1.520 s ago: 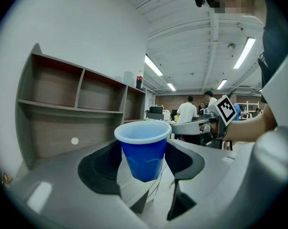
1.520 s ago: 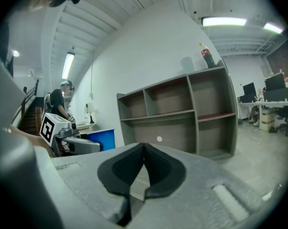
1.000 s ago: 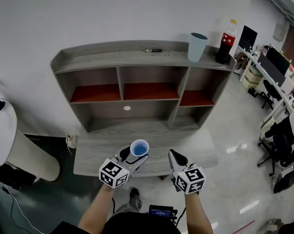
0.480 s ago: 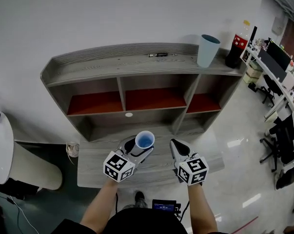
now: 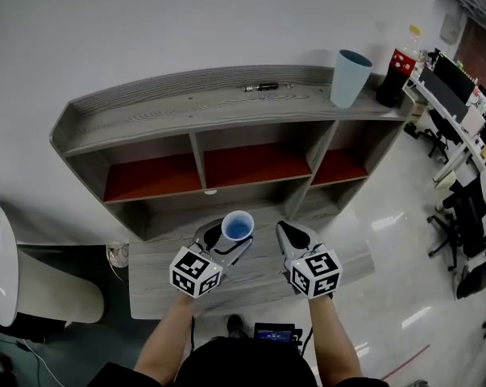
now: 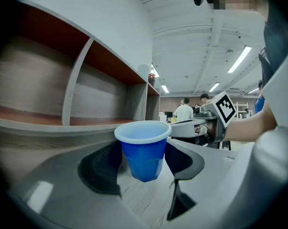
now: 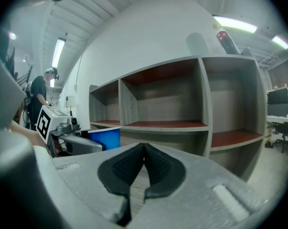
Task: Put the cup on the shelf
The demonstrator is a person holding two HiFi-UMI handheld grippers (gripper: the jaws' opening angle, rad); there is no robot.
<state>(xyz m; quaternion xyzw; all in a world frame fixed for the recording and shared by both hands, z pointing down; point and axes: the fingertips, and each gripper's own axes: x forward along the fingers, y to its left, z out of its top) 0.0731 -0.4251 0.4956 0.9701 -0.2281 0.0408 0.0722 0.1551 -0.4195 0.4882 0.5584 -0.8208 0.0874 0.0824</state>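
Pick-up done, placing not yet: left claw (image 5: 225, 243) grips the blue cup (image 6: 144, 151) by its sides, jaws spread wide round it, cup upright and clear of any surface. Below the claw lies the low front board (image 5: 158, 258); ahead of it and above stand the shelf (image 5: 194, 107) bays, red-floored, all bare as far as seen. What is left, as I judge: carry the cup forward, set it on a level, let go. Right claw (image 7: 143, 149) rides just right of the left one, jaws pressed together on nothing. Contents: blue cup looks empty, though its bottom is dim. Far ahead-right of both claws, on the top board, are a tall pale cup (image 5: 349, 76), inside unseen, and a soda bottle (image 5: 396, 71) with dark drink.
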